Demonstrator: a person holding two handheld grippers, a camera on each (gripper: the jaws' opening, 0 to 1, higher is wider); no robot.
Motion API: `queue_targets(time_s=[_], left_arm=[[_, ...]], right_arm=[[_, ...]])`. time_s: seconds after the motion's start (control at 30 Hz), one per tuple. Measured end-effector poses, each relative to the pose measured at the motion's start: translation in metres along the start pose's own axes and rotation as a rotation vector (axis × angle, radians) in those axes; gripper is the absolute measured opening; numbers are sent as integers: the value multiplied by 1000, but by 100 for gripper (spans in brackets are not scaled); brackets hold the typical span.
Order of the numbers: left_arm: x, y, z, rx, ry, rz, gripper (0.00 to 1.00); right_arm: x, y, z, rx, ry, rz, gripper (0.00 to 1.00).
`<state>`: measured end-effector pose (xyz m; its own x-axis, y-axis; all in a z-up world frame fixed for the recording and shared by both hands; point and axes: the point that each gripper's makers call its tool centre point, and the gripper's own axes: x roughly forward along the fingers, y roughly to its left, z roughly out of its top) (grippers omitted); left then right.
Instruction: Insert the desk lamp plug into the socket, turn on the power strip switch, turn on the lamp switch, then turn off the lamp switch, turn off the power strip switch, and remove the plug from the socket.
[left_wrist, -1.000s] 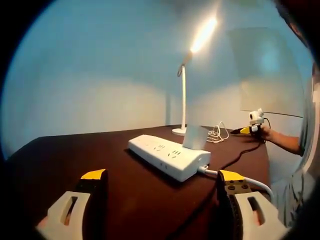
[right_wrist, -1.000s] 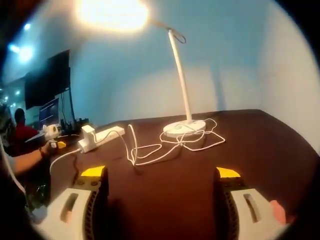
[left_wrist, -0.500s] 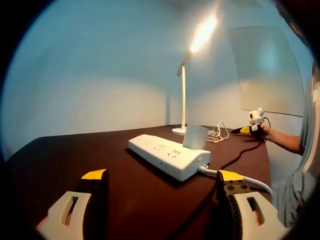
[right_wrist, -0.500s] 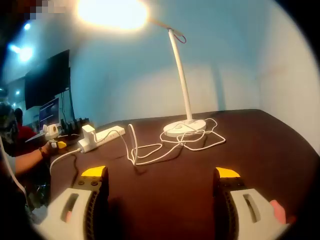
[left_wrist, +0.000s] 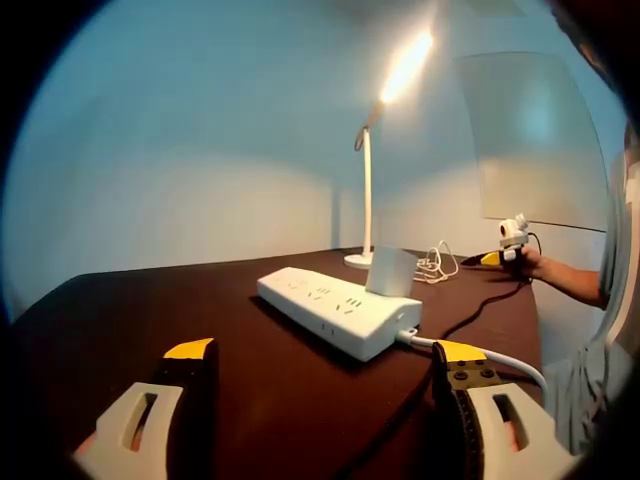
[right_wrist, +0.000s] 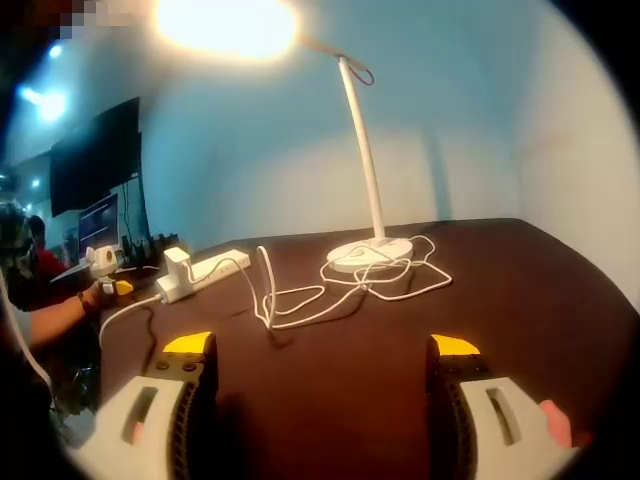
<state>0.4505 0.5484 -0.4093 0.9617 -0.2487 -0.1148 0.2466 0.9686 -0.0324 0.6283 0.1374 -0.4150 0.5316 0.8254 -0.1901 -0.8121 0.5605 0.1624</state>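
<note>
In the left gripper view your left tool (left_wrist: 325, 360) rides low over the dark bench (left_wrist: 120, 300), its two yellow-tipped jaws spread wide with nothing between them. Ahead of it, between the jaws, the white strip (left_wrist: 335, 312) lies on the bench, angled away from you. The white plug (left_wrist: 390, 272) stands upright in the strip's far right end. A thick white cable (left_wrist: 500, 360) leaves the strip's near right corner and runs past your right jaw. Behind the strip the lamp (left_wrist: 366, 190) stands on its round base, its thin post upright and its head lit and tilted up to the right. A loose white cord (left_wrist: 436, 265) is heaped just right of the base. Farther right your right tool (left_wrist: 480, 261) shows small, above the bench's edge, gripped in your hand (left_wrist: 528, 266).

In the right gripper view, at the far left, your left tool (right_wrist: 70, 272) hangs beside the strip (right_wrist: 205, 272), with the plug (right_wrist: 177, 263) upright at the strip's near end. The cord (right_wrist: 300, 300) loops across the bench (right_wrist: 540, 290) from there to the lamp's base (right_wrist: 370, 254). The lamp (right_wrist: 362, 150) rises from that base and its glowing head reaches toward the upper left. At the bottom your right tool (right_wrist: 320, 355) is wide open and empty, well short of the base.
</note>
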Motion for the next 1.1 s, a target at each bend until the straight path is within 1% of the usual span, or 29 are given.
queue_targets(time_s=[0.33, 0.83, 1.1], left_arm=[[1, 3, -1, 2, 4, 3, 83], [1, 1, -2, 7, 14, 6, 82], [1, 0, -2, 3, 13, 0, 83]], right_arm=[[0, 1, -1, -5, 3, 0, 85], [0, 1, -1, -6, 4, 0, 85], [-3, 4, 7, 22, -21, 27, 85]])
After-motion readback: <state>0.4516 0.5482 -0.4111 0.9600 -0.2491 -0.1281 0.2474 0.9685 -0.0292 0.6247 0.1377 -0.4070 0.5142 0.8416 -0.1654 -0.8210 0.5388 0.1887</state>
